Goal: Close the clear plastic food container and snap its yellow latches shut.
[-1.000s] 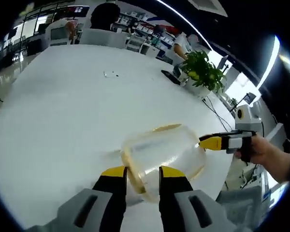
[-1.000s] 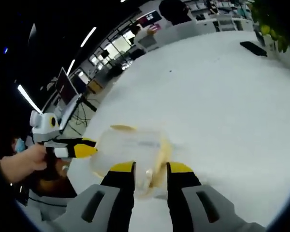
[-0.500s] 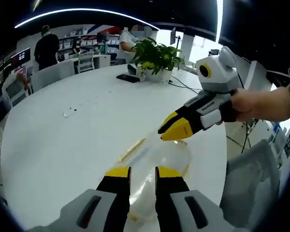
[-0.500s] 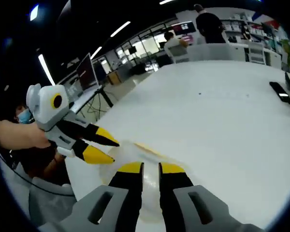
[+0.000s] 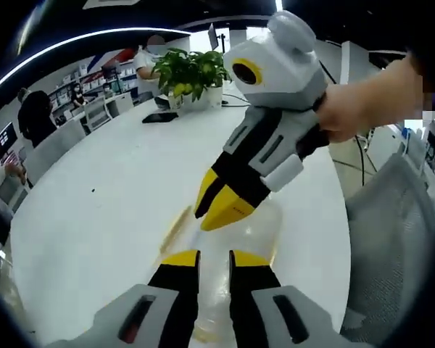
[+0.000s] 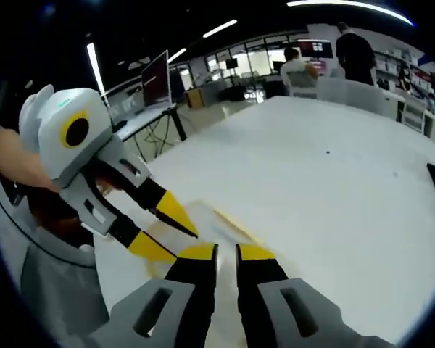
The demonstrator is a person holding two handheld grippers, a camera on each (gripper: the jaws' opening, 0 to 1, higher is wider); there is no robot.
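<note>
Two grippers, left (image 5: 212,257) and right (image 6: 225,251), jaws nearly closed, converge over the clear container (image 5: 235,246); crowded tips risk colliding and knocking it off the white table (image 5: 94,203).

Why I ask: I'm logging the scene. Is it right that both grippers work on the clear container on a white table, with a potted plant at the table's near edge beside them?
Not quite. The left gripper view shows the potted plant at the white table's far end, away from the grippers and the clear container.
</note>
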